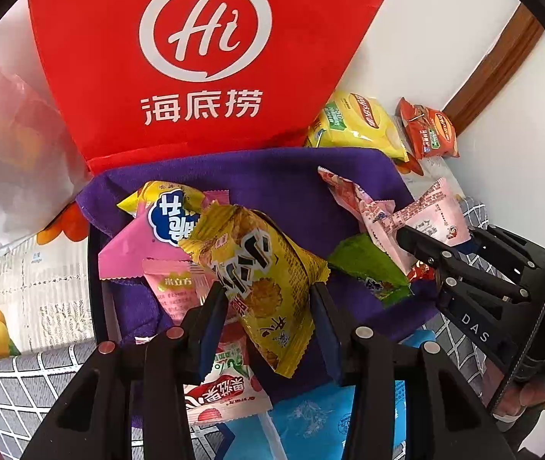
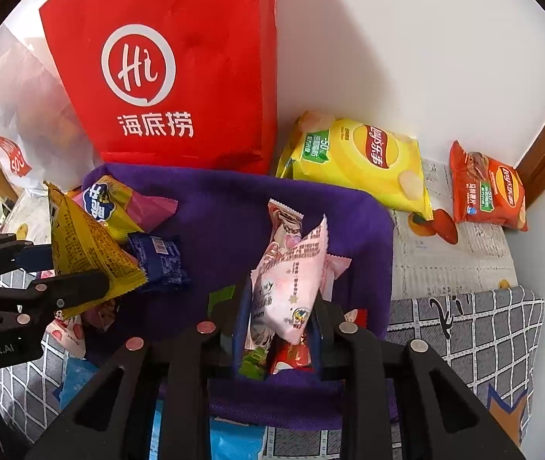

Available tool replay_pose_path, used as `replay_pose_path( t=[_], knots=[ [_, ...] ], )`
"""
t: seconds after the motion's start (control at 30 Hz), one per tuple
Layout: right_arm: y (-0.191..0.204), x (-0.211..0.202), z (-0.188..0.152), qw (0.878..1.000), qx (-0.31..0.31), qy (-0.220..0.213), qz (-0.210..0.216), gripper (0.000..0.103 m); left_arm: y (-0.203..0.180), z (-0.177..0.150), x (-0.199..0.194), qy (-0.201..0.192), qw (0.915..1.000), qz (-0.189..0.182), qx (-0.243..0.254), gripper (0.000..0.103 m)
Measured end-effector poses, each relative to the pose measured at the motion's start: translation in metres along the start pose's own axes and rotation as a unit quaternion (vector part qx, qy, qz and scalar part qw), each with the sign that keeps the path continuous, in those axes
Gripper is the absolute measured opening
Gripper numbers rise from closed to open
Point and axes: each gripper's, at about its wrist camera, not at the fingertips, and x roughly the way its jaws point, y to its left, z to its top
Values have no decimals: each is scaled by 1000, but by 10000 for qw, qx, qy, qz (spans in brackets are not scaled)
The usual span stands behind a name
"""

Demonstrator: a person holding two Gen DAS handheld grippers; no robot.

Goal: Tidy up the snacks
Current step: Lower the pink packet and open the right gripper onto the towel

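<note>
Tall red paper bag (image 2: 180, 76) stands at the far side, against the white wall. Purple cloth-lined basket (image 2: 234, 207) sits just near of it. Left gripper (image 1: 270, 299) fingers clamp a yellow foil snack packet (image 1: 257, 268) over the basket's left; right gripper (image 2: 280, 329) fingers pinch a pink plastic snack packet (image 2: 291, 280) over its right.

Evenly and brightly lit in both wrist views, soft daylight-like, no hard shadows. Mild glare on the glossy yellow chip bag (image 2: 360, 165) and on the red bag (image 1: 180, 57), logo still legible. Strong fisheye bending toward the edges, black vignette filling the corners. Sharp through the centre, printed wrappers readable; softer at the rim, with the white plastic bag (image 1: 7, 161) at left hazy and washed out.
</note>
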Motion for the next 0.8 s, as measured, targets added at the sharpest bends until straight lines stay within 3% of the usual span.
replay_pose_path(
  t=[0.27, 0.8],
  knots=[
    [2, -3, 1, 10000, -49, -34, -76, 40, 4, 0, 2, 46, 10000, 23, -78, 43],
    [4, -17, 3, 9997, -10, -223, 13, 52, 5, 0, 3, 82, 9999, 11, -90, 43]
  ],
)
